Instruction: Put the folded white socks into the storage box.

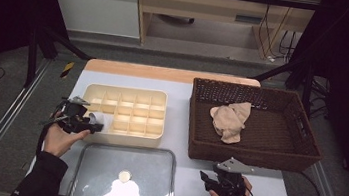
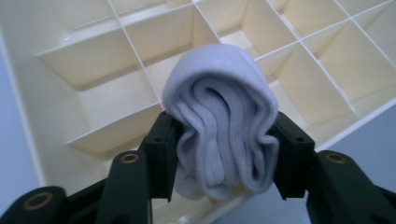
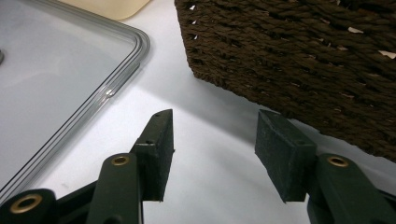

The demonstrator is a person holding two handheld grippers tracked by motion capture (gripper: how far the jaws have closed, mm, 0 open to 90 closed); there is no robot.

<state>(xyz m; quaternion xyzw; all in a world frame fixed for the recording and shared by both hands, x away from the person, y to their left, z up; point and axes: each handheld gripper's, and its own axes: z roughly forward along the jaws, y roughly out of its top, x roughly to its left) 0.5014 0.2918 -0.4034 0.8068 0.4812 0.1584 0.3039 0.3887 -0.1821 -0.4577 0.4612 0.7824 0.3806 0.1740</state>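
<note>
A rolled white sock (image 2: 219,135) sits between the jaws of my left gripper (image 2: 224,126), and both pads touch its sides; its folds look loose. It hangs over the front left corner of a cream divided tray (image 2: 88,56). In the high view the left gripper (image 1: 89,124) is at that tray's (image 1: 128,92) left front corner, with the white sock (image 1: 98,118) at its tip. My right gripper (image 1: 204,178) stands open near the front edge, and its jaws (image 3: 215,135) have only bare table between them.
A dark wicker basket (image 1: 251,158) at the right holds a beige cloth (image 1: 230,120); its wall (image 3: 289,51) rises just beyond the right jaws. A clear lid (image 1: 104,160) with a round knob (image 1: 124,175) lies in front of the tray. The lid's rim (image 3: 116,79) is left of the right jaws.
</note>
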